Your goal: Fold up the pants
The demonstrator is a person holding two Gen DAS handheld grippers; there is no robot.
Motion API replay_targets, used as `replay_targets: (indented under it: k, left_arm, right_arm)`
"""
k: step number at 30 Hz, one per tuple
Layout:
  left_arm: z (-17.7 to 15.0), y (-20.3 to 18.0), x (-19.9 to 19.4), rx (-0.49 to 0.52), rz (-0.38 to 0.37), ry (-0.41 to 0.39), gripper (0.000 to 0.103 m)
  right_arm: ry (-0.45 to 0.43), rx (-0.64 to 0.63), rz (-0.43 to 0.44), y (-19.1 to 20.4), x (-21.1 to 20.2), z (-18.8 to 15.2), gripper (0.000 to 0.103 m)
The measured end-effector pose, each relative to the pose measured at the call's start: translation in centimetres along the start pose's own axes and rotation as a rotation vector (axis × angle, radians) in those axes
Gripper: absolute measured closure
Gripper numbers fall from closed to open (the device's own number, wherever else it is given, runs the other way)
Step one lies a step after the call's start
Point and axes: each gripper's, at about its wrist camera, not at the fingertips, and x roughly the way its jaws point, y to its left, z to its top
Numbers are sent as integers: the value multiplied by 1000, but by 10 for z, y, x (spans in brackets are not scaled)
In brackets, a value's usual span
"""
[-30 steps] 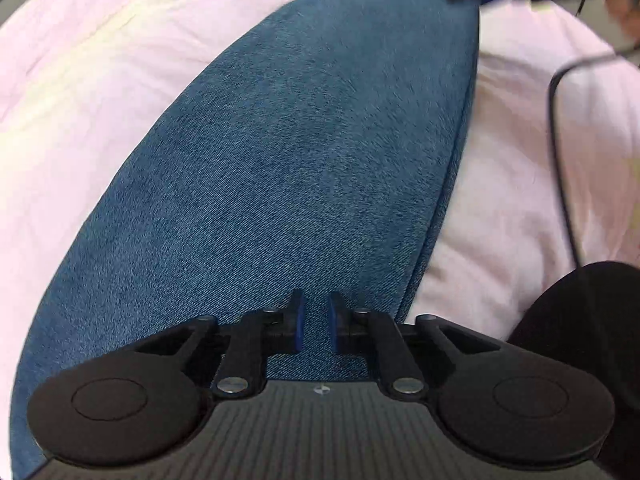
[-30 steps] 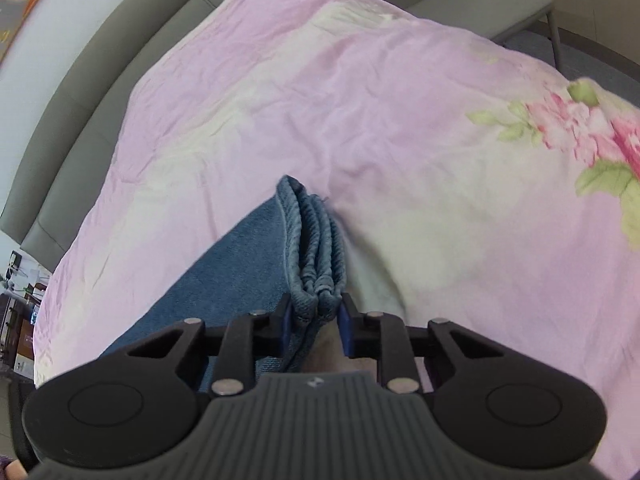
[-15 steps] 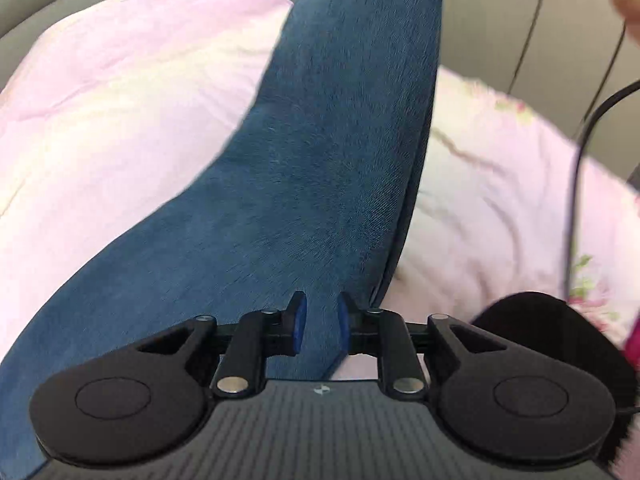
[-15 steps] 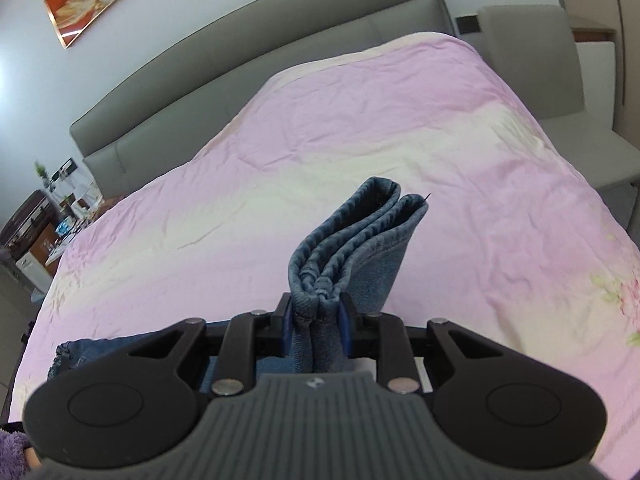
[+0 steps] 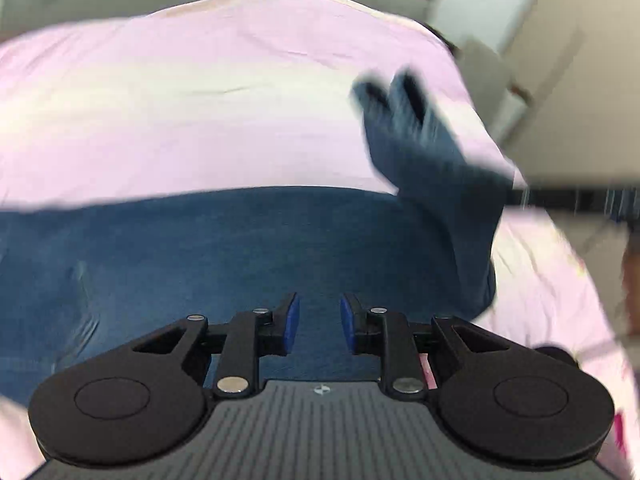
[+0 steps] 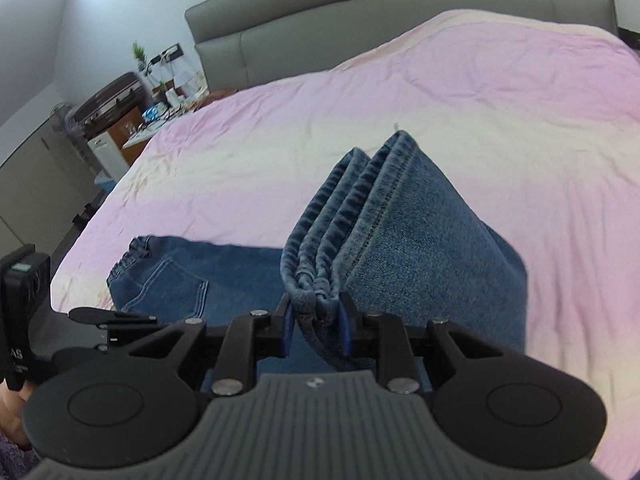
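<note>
Blue denim pants (image 5: 224, 256) lie across a pink bed sheet (image 5: 192, 96). My right gripper (image 6: 316, 322) is shut on the stacked leg hems (image 6: 340, 224) and holds them raised above the lower layer, whose waistband and back pocket (image 6: 168, 280) lie flat to the left. In the left wrist view the raised hems (image 5: 404, 128) look blurred at the upper right. My left gripper (image 5: 319, 322) hovers low over the flat denim, its blue pads slightly apart with nothing between them.
A grey padded headboard (image 6: 360, 28) runs along the far side of the bed. A nightstand with a suitcase and clutter (image 6: 132, 108) stands at the left. The other gripper's body (image 6: 24, 312) shows at the left edge of the right wrist view.
My right gripper has lifted the leg hems off the bed and swung them over toward the waistband end. My left gripper's view has turned, so the denim now lies crosswise under it.
</note>
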Motion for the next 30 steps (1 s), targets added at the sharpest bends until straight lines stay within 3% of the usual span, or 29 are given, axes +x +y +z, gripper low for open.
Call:
replay_targets:
  k: [6, 12, 15, 16, 18, 22, 27, 30]
  left_arm:
    - [-23, 60, 5, -236, -44, -39, 76]
    - [-29, 82, 11, -283, -12, 13, 76]
    - [-30, 85, 21, -314, -1, 21, 76]
    - [-30, 85, 23, -325, 0, 22, 76]
    - [-32, 88, 25, -340, 1, 23, 76]
    - [-35, 95, 21, -355, -6, 19, 74]
    - [-37, 96, 22, -361, -30, 22, 74]
    - [-37, 97, 24, -366, -47, 28, 74]
  right_arm:
    - [175, -27, 8, 35, 93, -44, 84]
    - [270, -126, -54, 50, 137, -74, 82]
    - [299, -174, -57, 59, 139, -72, 70]
    - [295, -181, -47, 63, 136, -69, 60]
    - [263, -174, -29, 68, 132, -58, 50]
    - [242, -126, -114, 64, 145, -45, 50]
    - [332, -72, -183, 60, 184, -57, 55]
    - [324, -22, -149, 57, 188, -61, 76]
